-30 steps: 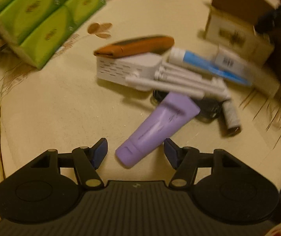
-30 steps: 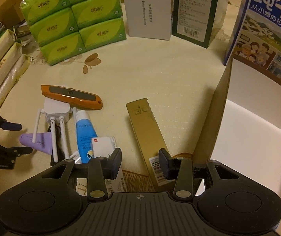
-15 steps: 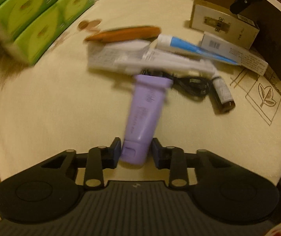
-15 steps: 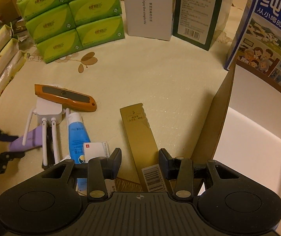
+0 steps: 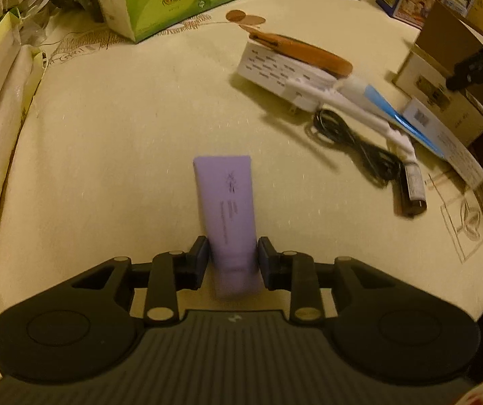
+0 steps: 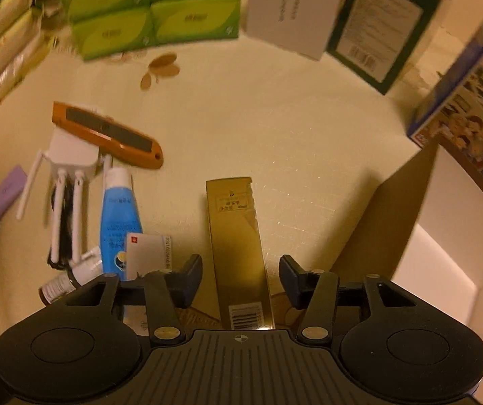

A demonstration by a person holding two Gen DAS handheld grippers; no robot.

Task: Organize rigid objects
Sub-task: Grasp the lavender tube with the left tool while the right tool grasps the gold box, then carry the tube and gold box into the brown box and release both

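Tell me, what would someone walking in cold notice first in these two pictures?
Probably the purple tube, pinched at its cap end by the left tool and lying on the cream tablecloth. Next, the long gold box lying between the opening jaws of the right tool, which do not touch it. Then the clutter beside them: an orange utility knife, a blue tube and stacked green tissue packs at the back.

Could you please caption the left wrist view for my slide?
Left tool grips purple tube above cream tablecloth.
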